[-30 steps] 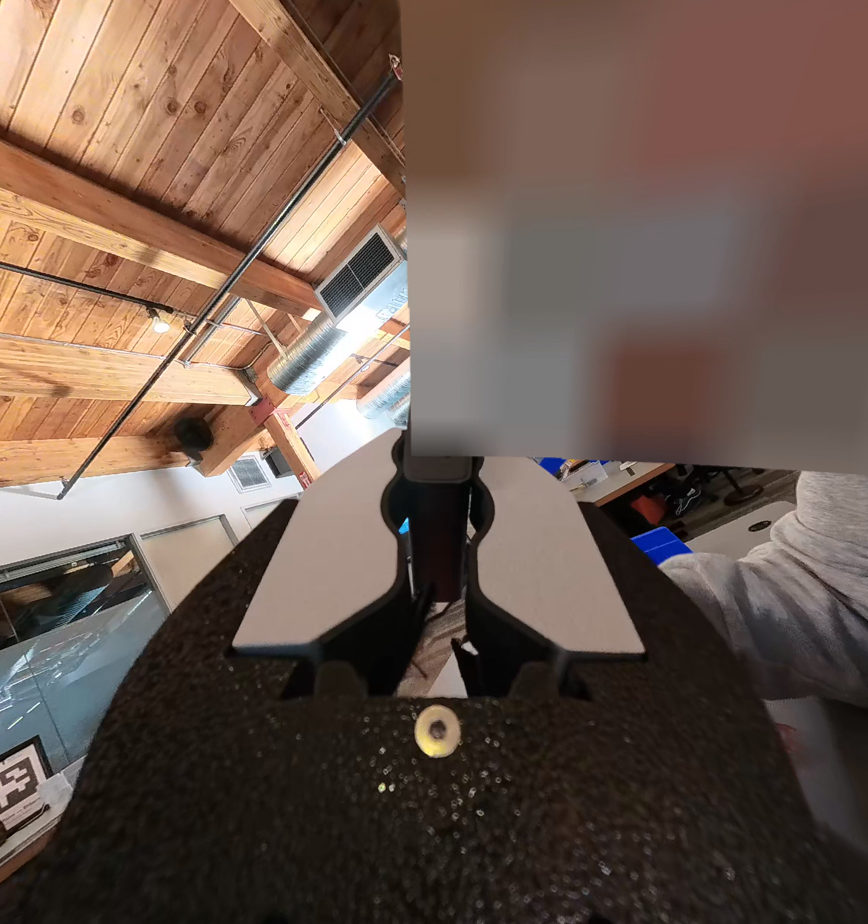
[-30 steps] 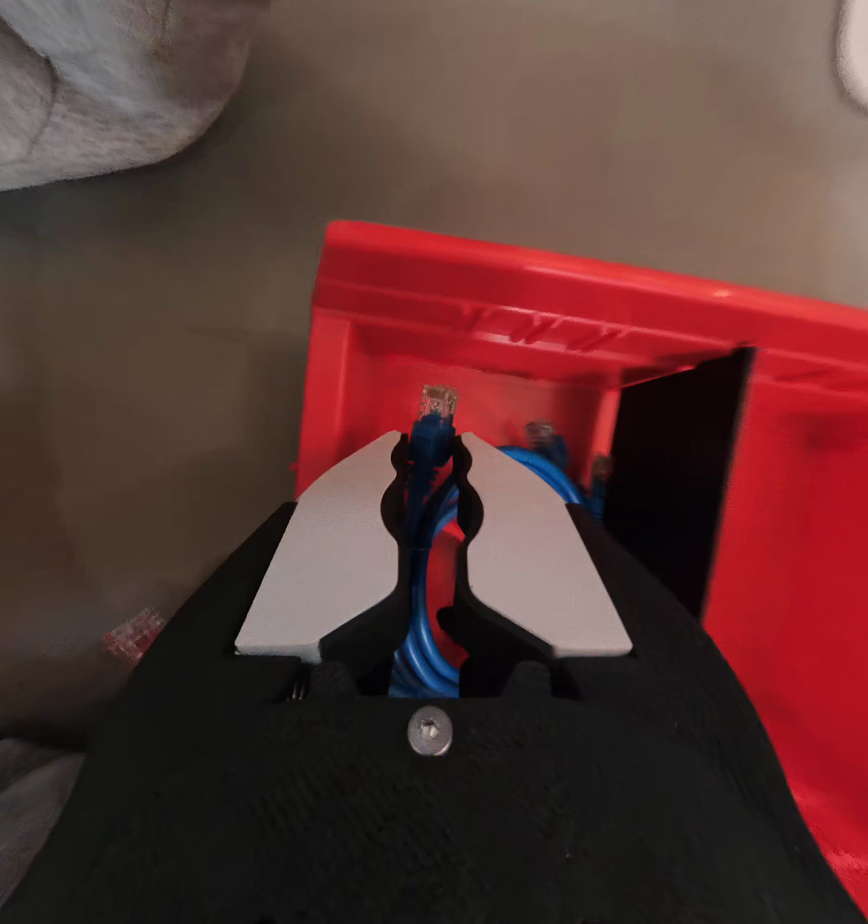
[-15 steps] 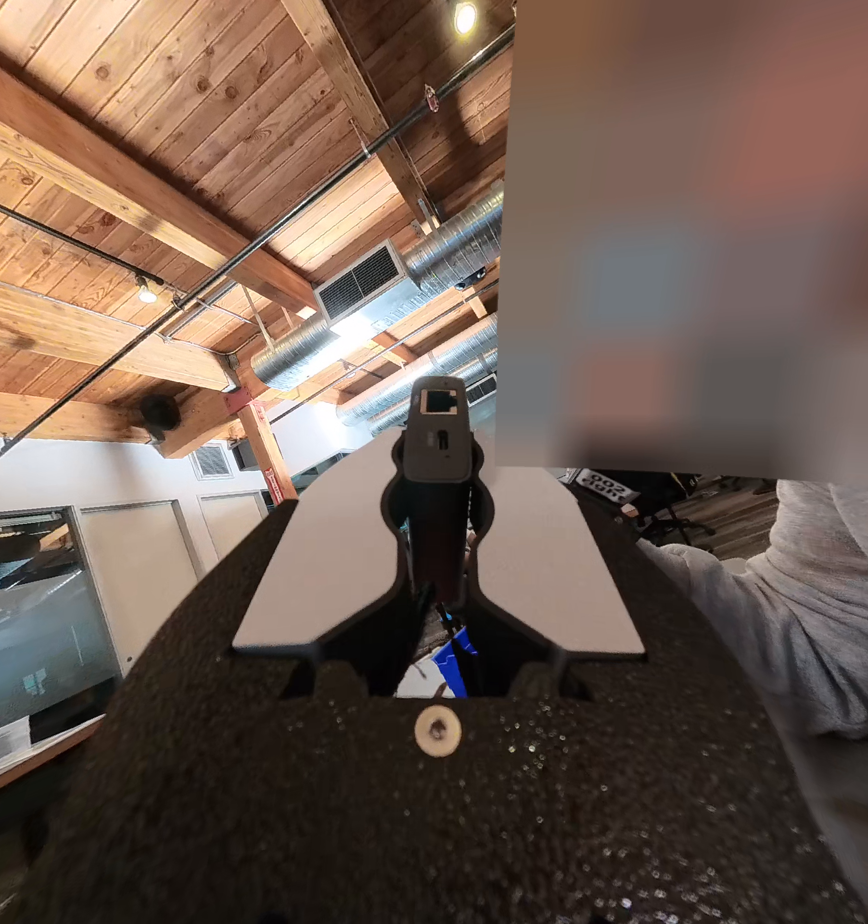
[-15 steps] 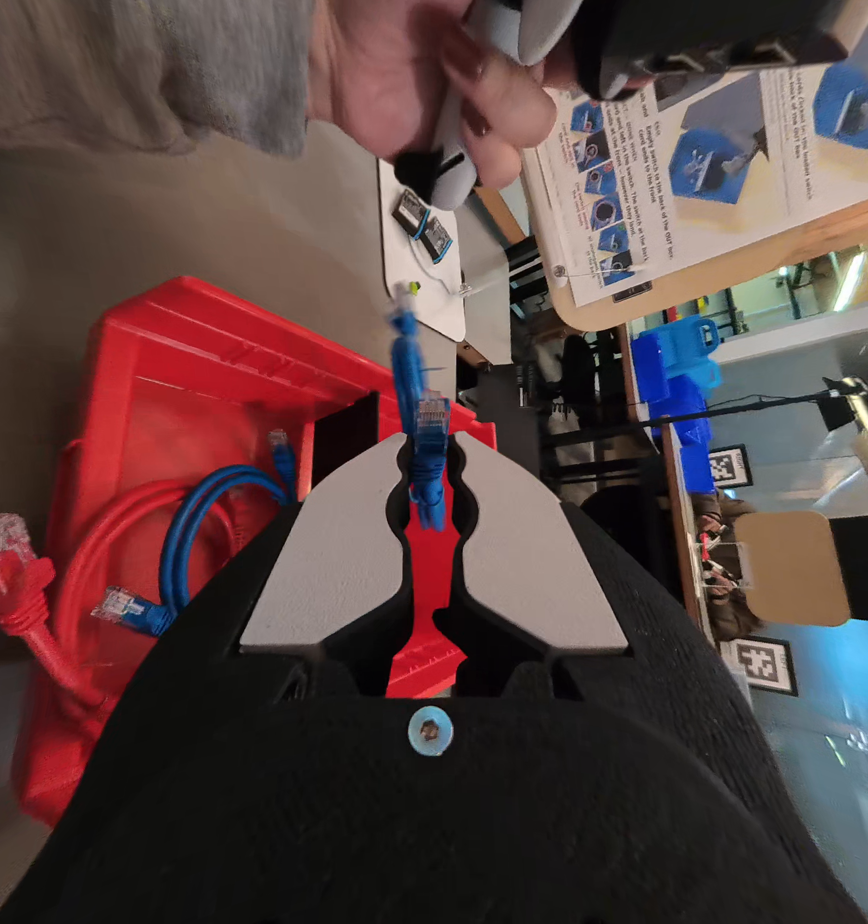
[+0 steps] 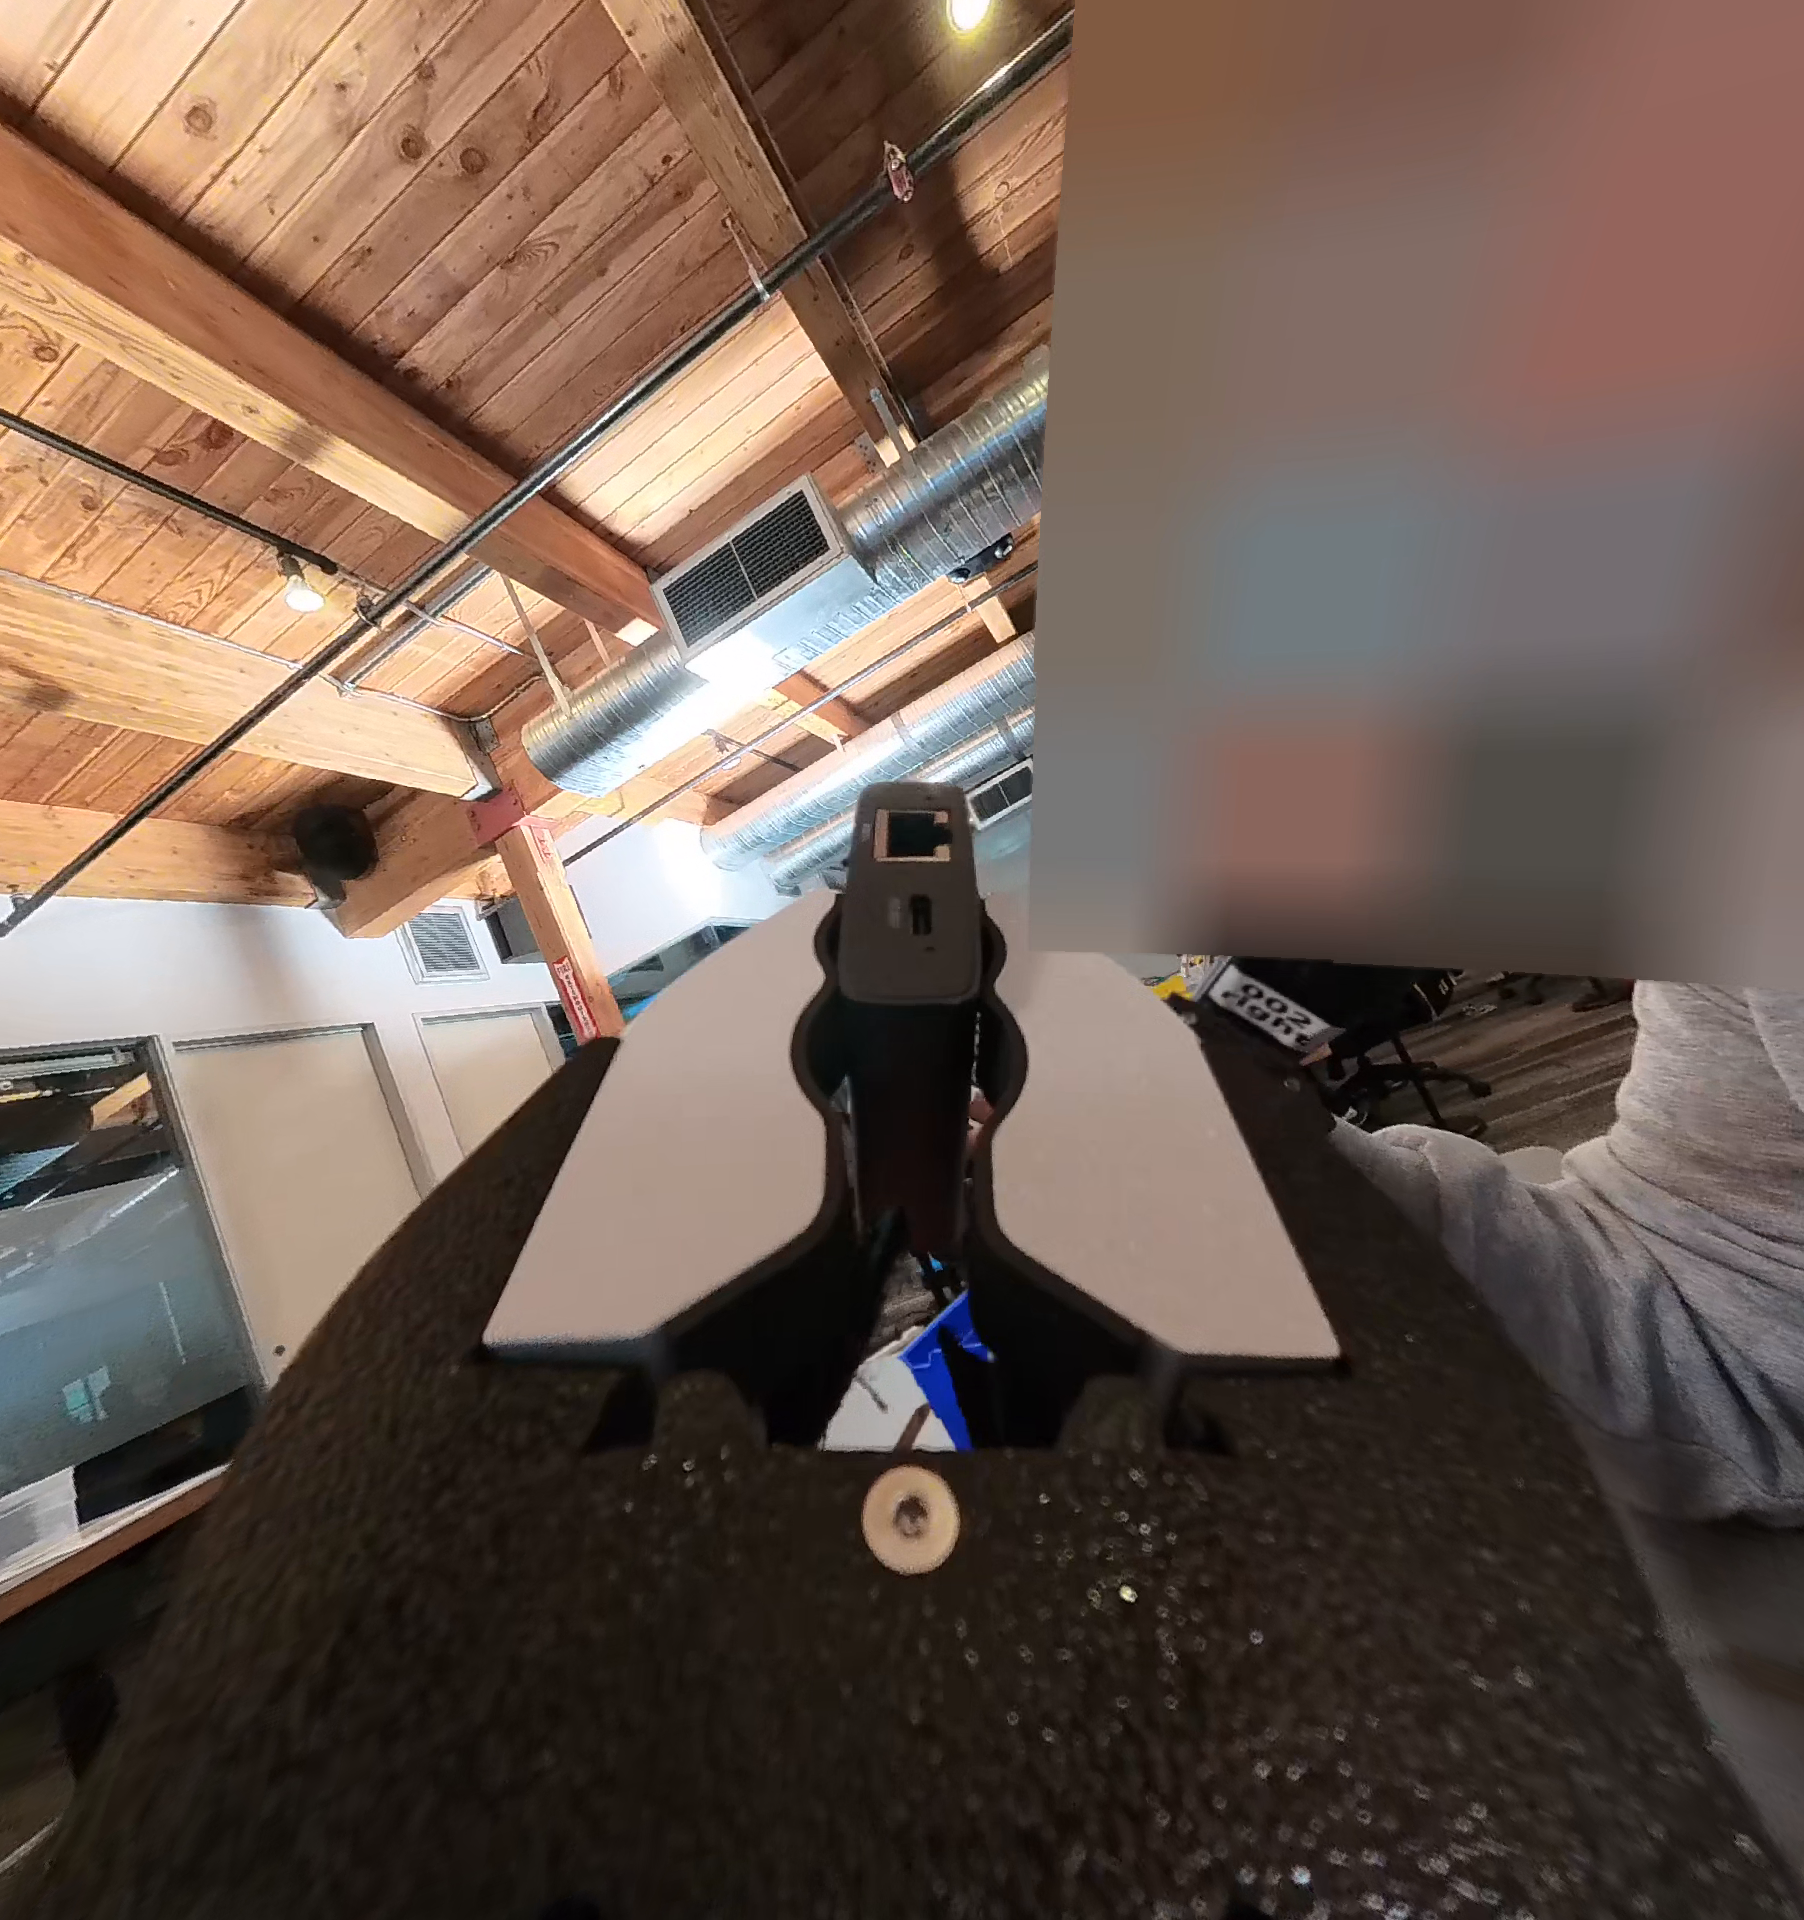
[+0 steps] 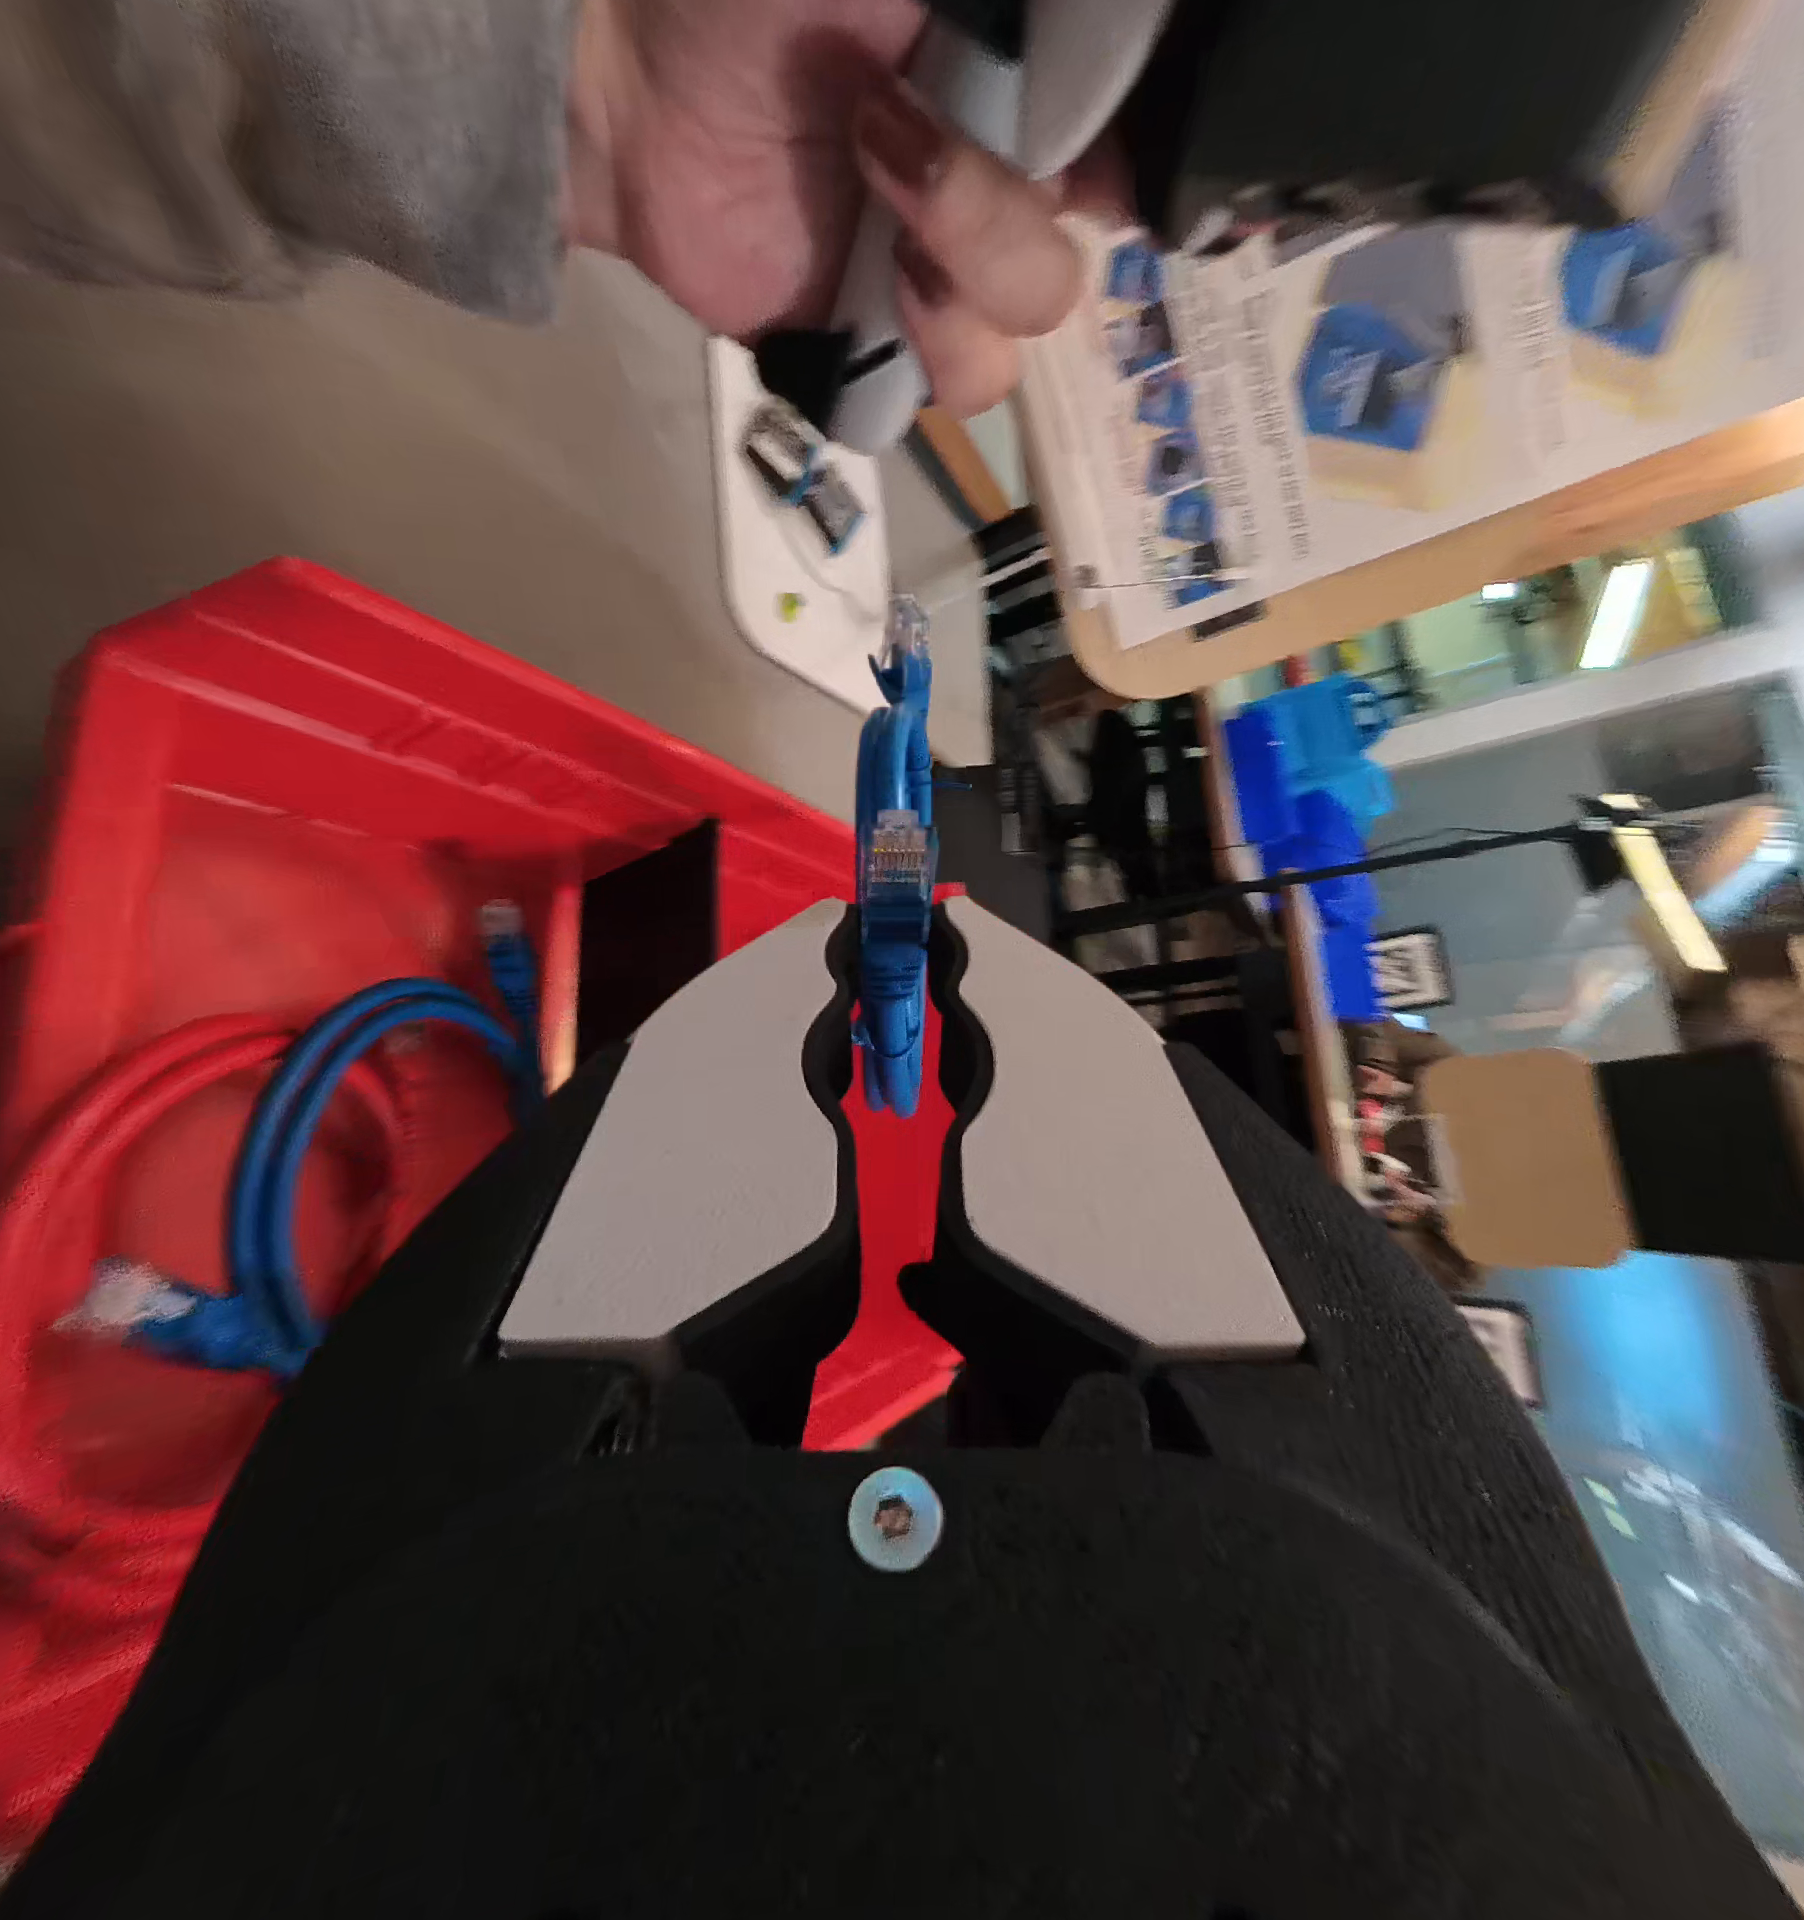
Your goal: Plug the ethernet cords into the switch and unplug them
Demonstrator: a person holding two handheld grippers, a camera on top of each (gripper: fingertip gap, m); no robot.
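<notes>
blue cable: my right gripper has its fingers clenched on a blue network cable just behind its clear plug, which sticks out past the tips; the rest of the cable runs on beyond, ending in a second clear plug.
dark adapter: my left gripper has its fingers clamped on a slim dark adapter, its socket end pointing out past the tips.
red bin: below my right gripper, a red bin sits on the grey bench, holding a coiled blue cable and a red cable.
hand: above it, a hand in a grey sleeve grips a handle.
far: left view shows the wooden ceiling and silver ducts.
</notes>
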